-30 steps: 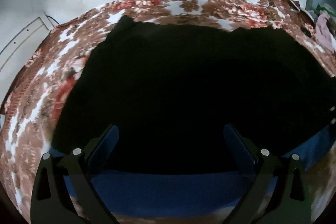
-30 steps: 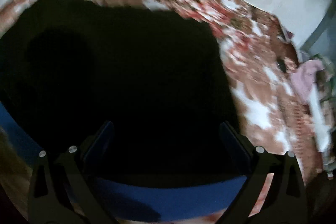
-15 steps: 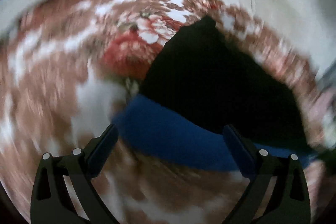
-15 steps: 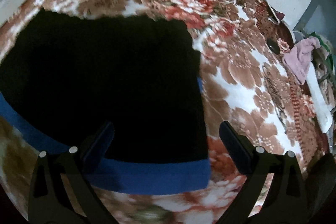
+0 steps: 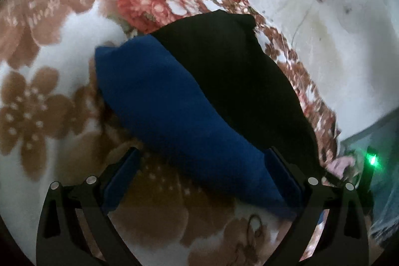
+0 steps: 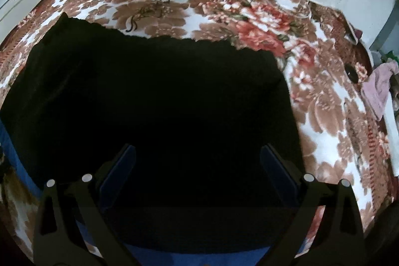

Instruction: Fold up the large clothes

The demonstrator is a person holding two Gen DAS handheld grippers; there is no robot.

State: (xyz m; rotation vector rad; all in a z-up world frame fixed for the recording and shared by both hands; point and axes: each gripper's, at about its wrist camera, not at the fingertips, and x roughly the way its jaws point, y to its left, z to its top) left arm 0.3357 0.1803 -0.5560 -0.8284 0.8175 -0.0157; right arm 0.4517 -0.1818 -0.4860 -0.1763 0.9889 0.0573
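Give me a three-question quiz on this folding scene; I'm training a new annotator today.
1. True or false: the left gripper is shut on the black-and-blue garment.
2. What pattern covers the blanket under the garment?
3. The pink cloth lies: A) on the garment, B) off by the blanket's right edge, C) between the right gripper's fingers.

Key: 1 false, its fingers are spread; 2 floral; 3 B.
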